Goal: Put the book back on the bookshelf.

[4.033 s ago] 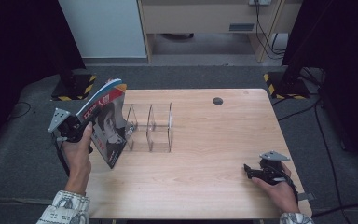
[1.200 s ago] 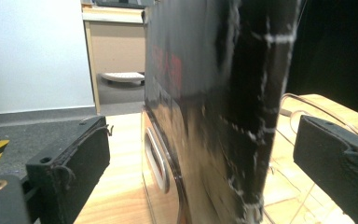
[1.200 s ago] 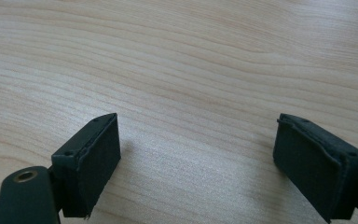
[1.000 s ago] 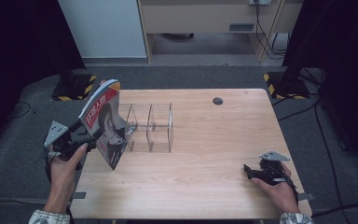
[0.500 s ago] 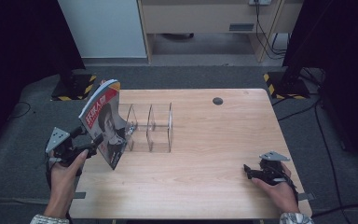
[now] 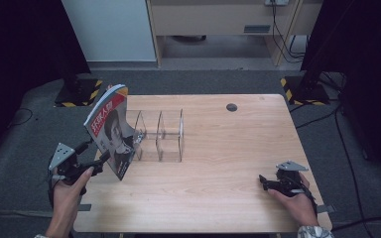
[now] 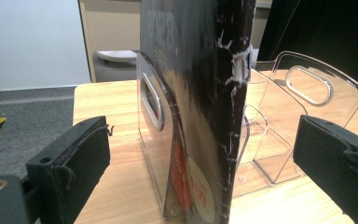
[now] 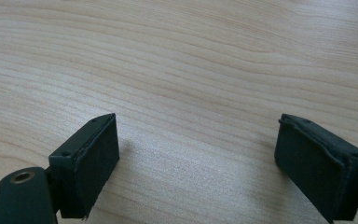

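A magazine (image 6: pixel 110 130) with a red-and-black cover stands tilted at the left end of a clear acrylic file rack (image 6: pixel 161 135), leaning left against the end divider. My left gripper (image 6: pixel 98 162) hovers just in front of it near the table's left edge, open, touching nothing. In the left gripper view the magazine's worn spine (image 7: pixel 223 116) rises between the spread jaws, with the rack's dividers (image 7: pixel 307 88) behind. My right gripper (image 6: pixel 264 182) rests open at the table's front right, with only bare wood between its jaws (image 8: pixel 200 154).
The wooden table (image 6: pixel 228 148) has a round cable hole (image 6: pixel 231 107) at the back. Black stands with striped bases (image 6: pixel 79 91) flank the table on the grey floor. A white cabinet and a shelf stand behind.
My left gripper has let go of the magazine and drawn back toward the table's front left edge. The magazine stays leaning in the rack. The right gripper has not moved.
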The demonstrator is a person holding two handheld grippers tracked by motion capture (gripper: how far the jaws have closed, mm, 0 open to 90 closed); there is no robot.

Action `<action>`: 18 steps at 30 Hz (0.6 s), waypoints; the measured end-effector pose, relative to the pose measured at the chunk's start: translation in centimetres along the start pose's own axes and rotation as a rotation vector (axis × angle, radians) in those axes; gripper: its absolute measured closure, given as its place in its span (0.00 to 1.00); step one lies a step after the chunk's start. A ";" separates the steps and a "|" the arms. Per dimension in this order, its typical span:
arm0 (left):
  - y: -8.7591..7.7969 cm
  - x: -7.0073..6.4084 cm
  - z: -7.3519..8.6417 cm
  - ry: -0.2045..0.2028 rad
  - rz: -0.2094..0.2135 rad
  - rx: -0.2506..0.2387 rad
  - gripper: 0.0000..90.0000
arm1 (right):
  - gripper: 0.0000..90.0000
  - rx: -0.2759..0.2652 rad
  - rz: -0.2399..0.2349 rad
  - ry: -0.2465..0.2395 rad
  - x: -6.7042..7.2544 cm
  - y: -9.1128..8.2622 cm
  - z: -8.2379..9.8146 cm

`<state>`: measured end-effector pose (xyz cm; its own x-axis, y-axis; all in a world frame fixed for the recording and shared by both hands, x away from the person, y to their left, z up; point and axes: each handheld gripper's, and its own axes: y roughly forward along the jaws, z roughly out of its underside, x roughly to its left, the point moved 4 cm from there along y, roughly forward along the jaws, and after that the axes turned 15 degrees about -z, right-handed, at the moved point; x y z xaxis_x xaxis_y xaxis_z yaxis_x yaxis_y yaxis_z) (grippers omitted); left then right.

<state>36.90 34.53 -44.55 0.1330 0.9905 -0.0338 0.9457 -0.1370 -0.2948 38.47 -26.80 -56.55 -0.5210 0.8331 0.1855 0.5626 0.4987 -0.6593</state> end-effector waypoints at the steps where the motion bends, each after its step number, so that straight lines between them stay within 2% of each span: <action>1: 0.0 0.0 0.1 0.000 0.000 0.001 0.04 | 0.14 0.001 0.000 0.001 0.0 0.0 0.0; 6: 0.0 -0.4 0.4 0.002 0.009 0.009 0.03 | 0.09 0.015 -0.003 -0.004 0.1 0.1 0.0; 18: -0.7 -1.1 0.8 0.007 0.028 0.018 0.03 | 0.08 0.019 -0.004 -0.005 0.2 0.2 0.0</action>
<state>35.84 33.55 -45.08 0.1619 0.9862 -0.0357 0.9359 -0.1649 -0.3114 38.51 -26.54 -56.65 -0.5261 0.8301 0.1848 0.5483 0.4972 -0.6724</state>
